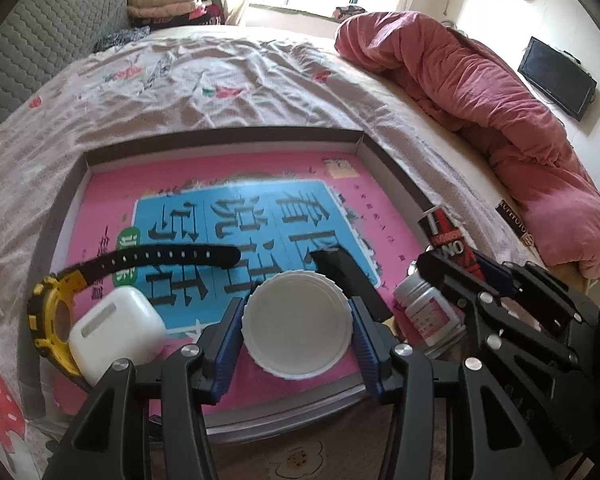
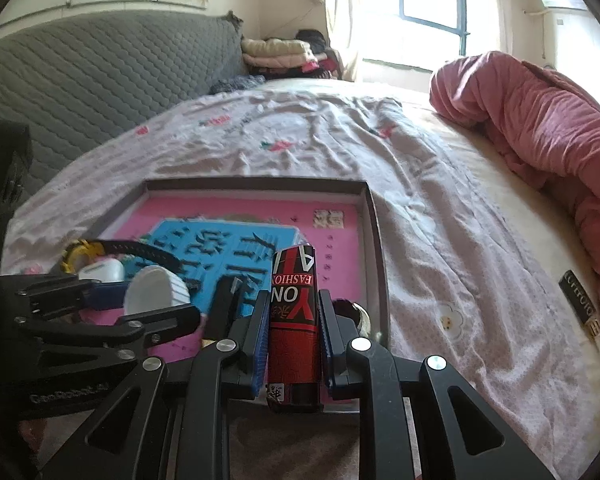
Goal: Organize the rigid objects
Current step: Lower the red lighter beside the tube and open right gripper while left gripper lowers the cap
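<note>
With the left gripper point(image 1: 298, 328) clamping a white lid point(image 1: 297, 325) over the tray point(image 1: 228, 138) and the right gripper point(image 2: 294, 344) squeezing a red can point(image 2: 294, 320) at the tray's near edge, either could be slipping onto the crowded watch point(image 1: 60, 312).

Printed upside down on the red and black can point(image 2: 295, 320): "FASHION" in red on a white band, with large white "ON" below it. Large black Chinese characters across the blue panel of the pink book cover point(image 1: 260, 216), not legible enough to transcribe.
</note>
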Demonstrator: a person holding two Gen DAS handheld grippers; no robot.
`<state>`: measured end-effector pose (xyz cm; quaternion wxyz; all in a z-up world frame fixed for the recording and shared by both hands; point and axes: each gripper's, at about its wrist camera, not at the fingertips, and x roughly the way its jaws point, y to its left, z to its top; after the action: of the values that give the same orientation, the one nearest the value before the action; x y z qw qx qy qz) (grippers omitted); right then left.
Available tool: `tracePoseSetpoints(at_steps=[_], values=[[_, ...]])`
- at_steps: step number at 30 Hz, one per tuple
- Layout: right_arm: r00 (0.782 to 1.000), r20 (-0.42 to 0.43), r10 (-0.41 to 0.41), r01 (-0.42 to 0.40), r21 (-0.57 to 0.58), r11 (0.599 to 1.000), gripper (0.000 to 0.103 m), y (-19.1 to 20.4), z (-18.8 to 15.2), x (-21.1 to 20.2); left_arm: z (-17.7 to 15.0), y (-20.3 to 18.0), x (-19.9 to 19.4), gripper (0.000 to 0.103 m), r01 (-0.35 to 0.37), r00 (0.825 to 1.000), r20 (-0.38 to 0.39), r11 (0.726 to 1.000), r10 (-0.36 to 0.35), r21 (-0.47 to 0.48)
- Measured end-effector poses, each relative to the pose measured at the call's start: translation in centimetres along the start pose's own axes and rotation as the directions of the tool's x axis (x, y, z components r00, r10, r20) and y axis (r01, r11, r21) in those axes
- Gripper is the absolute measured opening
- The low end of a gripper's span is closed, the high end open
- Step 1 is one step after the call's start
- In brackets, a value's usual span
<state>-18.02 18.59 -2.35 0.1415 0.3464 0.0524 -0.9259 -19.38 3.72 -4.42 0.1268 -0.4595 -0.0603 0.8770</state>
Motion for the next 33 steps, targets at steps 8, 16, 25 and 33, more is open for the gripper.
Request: tracePoseSetpoints(at_steps=[8, 16, 25, 33], values=[[1.0, 0.005, -0.016, 0.016, -0.053, 0.998, 0.021, 0.8, -0.2, 0.2, -0.2, 0.1, 0.1, 0.051, -0.007, 1.0, 0.001, 1.0, 0.007, 0.005], [0.999, 0.005, -0.038, 0.038, -0.047, 0.998, 0.021, 0.4, -0.2, 0.3, -0.3, 0.1, 0.1, 0.051, -0.01, 1.0, 0.002, 1.0, 0.01, 0.007], [0.999, 0.011, -0.039, 0.04, -0.065, 0.997, 0.02, 0.7, -0.3, 0.1, -0.3, 0.1, 0.1, 0.051, -0.029, 1.0, 0.0, 1.0, 0.029, 0.008], [0.998, 0.017, -0.052, 0.054, -0.094, 0.994, 0.02, 1.3, -0.6, 0.0, -0.2, -0.2, 0.3, 0.051, -0.071, 0.997, -0.001, 0.997, 0.071, 0.023]])
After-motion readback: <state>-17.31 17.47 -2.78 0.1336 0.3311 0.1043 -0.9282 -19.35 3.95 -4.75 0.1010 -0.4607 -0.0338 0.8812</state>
